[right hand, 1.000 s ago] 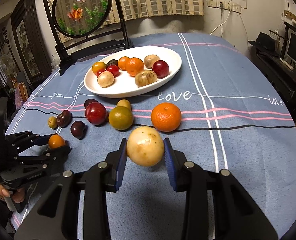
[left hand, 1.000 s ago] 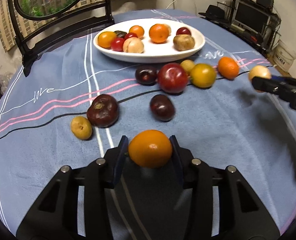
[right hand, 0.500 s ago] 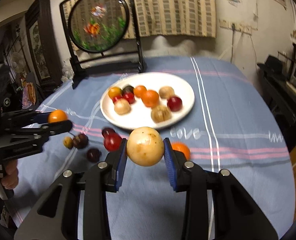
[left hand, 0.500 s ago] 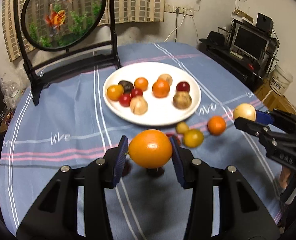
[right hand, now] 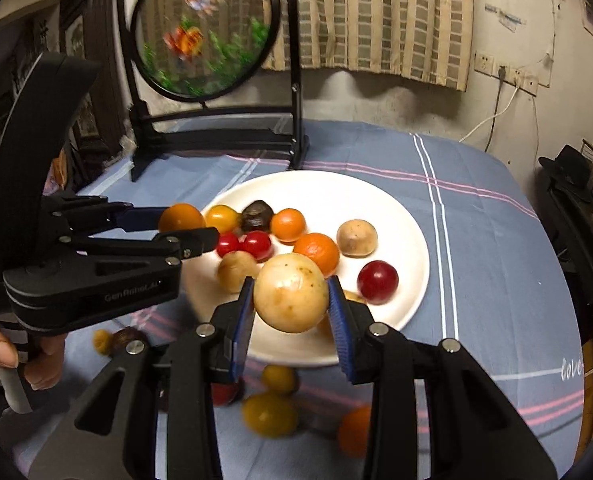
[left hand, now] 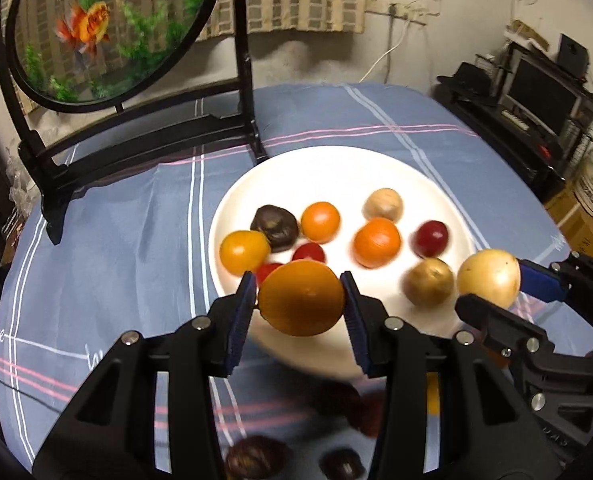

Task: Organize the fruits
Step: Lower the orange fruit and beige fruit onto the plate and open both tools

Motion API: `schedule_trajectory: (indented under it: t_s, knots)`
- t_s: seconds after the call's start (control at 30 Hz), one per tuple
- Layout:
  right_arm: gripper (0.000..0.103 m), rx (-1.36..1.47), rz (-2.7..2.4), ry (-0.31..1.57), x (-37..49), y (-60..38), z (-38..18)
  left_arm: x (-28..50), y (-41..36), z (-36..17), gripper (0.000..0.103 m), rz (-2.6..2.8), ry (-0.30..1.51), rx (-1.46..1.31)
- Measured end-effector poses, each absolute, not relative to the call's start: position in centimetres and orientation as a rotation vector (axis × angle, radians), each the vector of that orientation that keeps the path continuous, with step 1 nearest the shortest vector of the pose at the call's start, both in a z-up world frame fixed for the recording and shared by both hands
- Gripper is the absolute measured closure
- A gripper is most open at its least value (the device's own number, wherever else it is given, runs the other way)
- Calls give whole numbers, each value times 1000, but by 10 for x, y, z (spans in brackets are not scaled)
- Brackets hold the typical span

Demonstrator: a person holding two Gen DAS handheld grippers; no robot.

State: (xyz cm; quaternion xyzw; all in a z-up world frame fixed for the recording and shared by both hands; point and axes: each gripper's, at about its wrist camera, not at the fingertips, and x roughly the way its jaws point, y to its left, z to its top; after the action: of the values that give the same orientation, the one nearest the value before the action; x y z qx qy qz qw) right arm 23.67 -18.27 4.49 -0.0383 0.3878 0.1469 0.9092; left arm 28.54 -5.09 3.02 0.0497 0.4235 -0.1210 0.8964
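Two fruits are seen held aloft in the left wrist view: an orange fruit [left hand: 301,298] is pinched between the jaws of the left gripper [left hand: 299,312] above the near rim of the white plate [left hand: 336,168], and a pale yellow fruit [left hand: 488,278] is clamped by the right gripper [left hand: 496,292] at the plate's right edge. Several fruits are seen lying on the plate, others blurred on the blue-clothed counter [left hand: 116,240]. In the right wrist view, the pale yellow fruit [right hand: 291,293] is pressed between the right gripper's [right hand: 292,308] jaws over the plate [right hand: 408,240], and the left gripper [right hand: 184,228], held by a hand [right hand: 20,356], is seen gripping the orange fruit [right hand: 181,218] at the plate's left rim.
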Motion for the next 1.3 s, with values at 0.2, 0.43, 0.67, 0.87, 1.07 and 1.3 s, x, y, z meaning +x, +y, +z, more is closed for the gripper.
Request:
schedule_trajectory:
  t_s: [0.2, 0.43, 0.67, 0.87, 1.07, 1.3]
  knots:
    - [67, -97, 313, 859, 265, -179, 22, 318, -49, 10, 59, -244, 917, 79]
    - [67, -129, 328, 895, 273, -166, 3, 328, -56, -4, 58, -251, 947, 94]
    - [51, -123, 326, 894, 274, -167, -2, 324, -58, -2, 28, -245, 941, 92]
    - [41, -110, 291, 833, 261, -176, 11, 305, -53, 7, 20, -236, 925, 80]
    - [41, -77, 298, 824, 231, -187, 20, 265, -42, 13, 17, -235, 896, 58]
    - [41, -37, 275, 807, 185, -200, 23, 210, -33, 16, 16, -202, 856, 96]
